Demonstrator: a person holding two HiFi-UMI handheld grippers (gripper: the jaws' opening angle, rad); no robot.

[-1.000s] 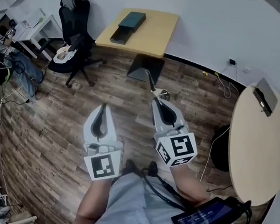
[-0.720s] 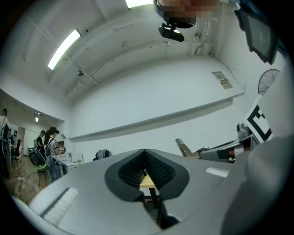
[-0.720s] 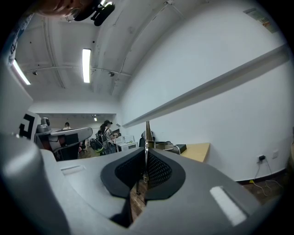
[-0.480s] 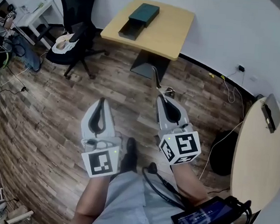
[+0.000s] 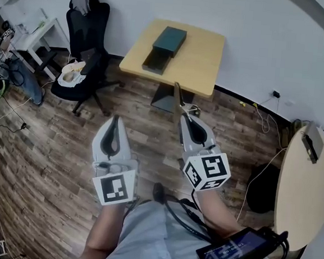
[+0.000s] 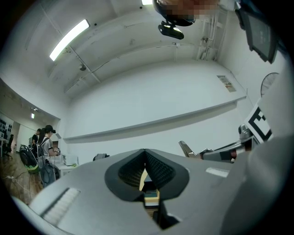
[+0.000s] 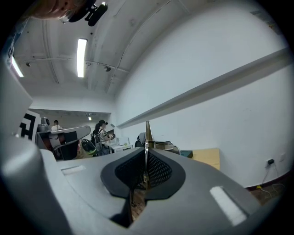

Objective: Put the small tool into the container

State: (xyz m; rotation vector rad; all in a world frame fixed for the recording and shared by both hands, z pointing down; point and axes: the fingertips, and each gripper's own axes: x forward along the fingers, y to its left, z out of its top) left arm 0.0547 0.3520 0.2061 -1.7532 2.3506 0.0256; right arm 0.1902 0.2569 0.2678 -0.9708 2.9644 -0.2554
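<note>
In the head view, both forearms reach forward from the body, side by side, over a brown wooden plank floor (image 5: 53,145). The left gripper (image 5: 116,119) and the right gripper (image 5: 183,115) both point toward a light wooden square table (image 5: 199,61) at the white wall. The left one has its jaws together and carries nothing. The right one is closed on a thin, flat, metal-coloured small tool (image 5: 178,96), which sticks out straight beyond the jaw tips. On the table lies a dark green rectangular container (image 5: 171,40), with a darker flat part touching its near end (a lid or a drawer, I cannot tell which). The small tool is well apart from the container. A black office chair (image 5: 86,29) stands left of the table.

In the left gripper view, the gripper points slightly upward, toward the wall. Its two black ribbed pads (image 6: 159,170) meet at the tips, with nothing between them. The right gripper shows at the right edge, with the small tool in front of it.

In the right gripper view, the gripper is held about level. The pads press from both sides on the small tool, which stands as a narrow strip between them and rises above the tips. The table with the container is visible behind, right of the jaws.
</note>
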